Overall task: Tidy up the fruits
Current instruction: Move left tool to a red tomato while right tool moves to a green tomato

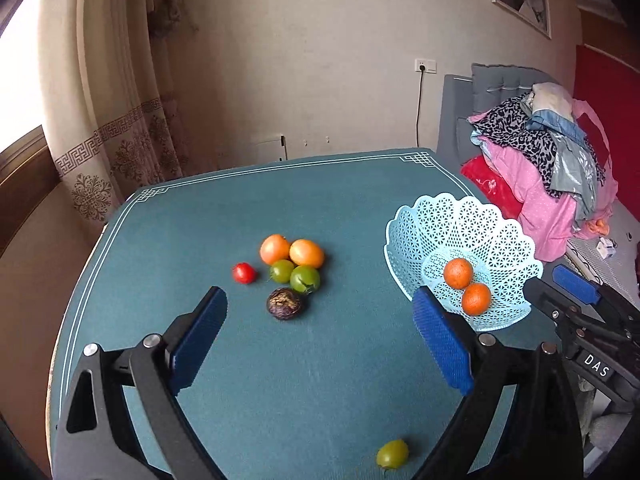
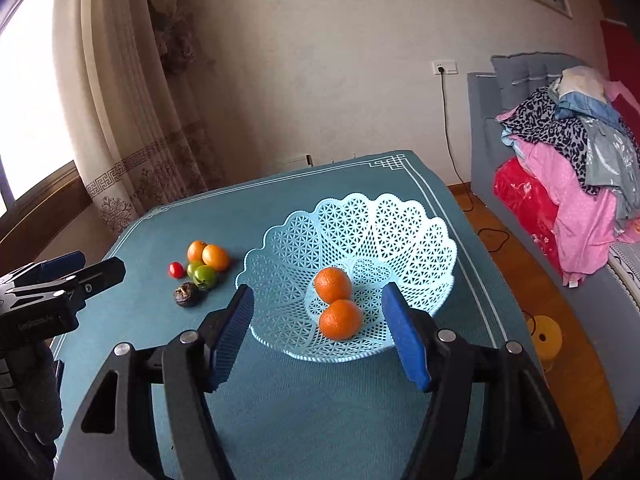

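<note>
The left gripper's blue ribbed finger [image 1: 439, 344] is hiding part of the pale-blue lattice plastic basket's [image 1: 404, 236] near rim.

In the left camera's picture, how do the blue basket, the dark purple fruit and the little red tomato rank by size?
Largest to smallest, as they look in the left wrist view:
1. blue basket, by far the biggest
2. dark purple fruit
3. red tomato
The two fruits lie close together on the teal table, so nearness hardly skews that comparison.
</note>
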The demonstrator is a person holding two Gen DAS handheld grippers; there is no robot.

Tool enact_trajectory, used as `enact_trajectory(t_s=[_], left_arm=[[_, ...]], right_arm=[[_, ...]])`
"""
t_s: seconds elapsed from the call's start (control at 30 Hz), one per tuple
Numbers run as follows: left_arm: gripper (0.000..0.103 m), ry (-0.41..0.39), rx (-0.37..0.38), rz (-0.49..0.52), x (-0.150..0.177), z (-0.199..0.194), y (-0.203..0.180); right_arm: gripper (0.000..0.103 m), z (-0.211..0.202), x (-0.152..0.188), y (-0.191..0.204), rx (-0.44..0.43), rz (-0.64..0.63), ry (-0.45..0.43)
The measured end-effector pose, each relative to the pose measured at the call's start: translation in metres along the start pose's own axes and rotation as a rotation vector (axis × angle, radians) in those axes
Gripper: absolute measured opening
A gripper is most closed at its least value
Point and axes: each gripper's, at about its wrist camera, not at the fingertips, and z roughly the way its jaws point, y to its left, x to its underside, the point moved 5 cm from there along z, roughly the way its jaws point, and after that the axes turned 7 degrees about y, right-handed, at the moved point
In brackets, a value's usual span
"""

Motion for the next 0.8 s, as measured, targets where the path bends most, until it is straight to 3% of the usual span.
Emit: enact_trajectory(t_s=[0.33, 0.8], left_arm=[[0.097, 0.033, -0.054, -0.066, 0.040, -0.017, 0.048], [0.097, 0.192, -0.094, -0.143, 0.122, -0.001, 0.090]], right_arm=[[0.067, 0.003, 0.029, 0.042, -0.091, -0.090, 0.074], [0.067, 0.017, 0.075, 0.088, -0.158, -0.175, 0.202]])
